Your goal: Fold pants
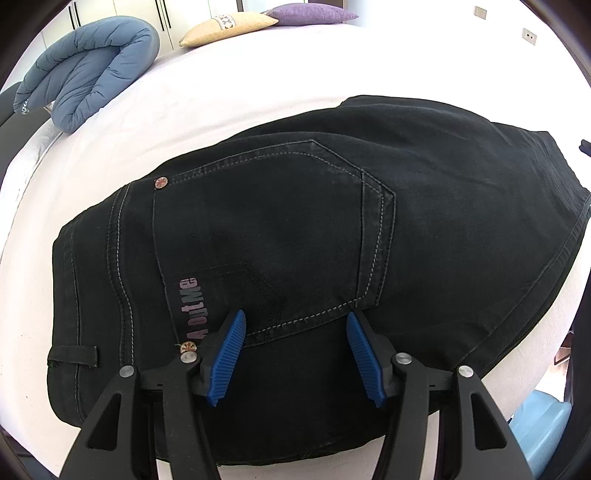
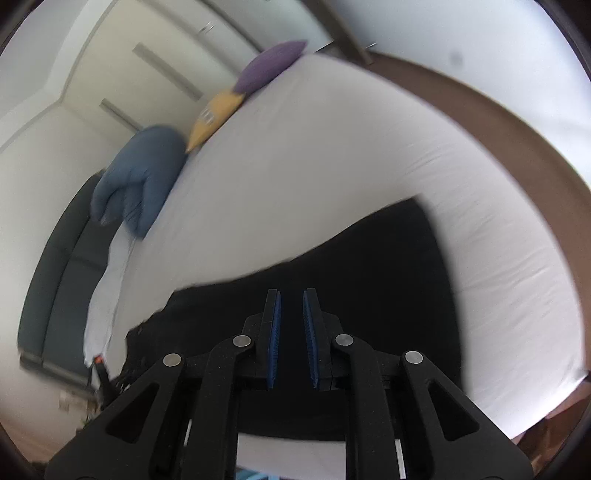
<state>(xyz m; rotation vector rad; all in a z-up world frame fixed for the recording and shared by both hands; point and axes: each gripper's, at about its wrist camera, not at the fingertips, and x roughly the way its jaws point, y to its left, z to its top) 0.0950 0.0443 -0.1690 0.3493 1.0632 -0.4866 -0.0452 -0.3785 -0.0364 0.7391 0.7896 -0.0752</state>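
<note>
Lying folded on the white-sheeted bed (image 1: 258, 92), black denim pants (image 1: 295, 229), back pocket up. Left hand-held gripper (image 1: 295, 325) released, hovering above pocket. Right hand-held gripper (image 2: 291, 314) narrowly parted, gripping nothing. Risk: pinching only the top layer, dragging the stack askew.

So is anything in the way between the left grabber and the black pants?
No, nothing visible is. The left gripper hangs right over the black pants with its jaws apart and only cloth below. The blue duvet and the pillows lie far off across the bed.
</note>
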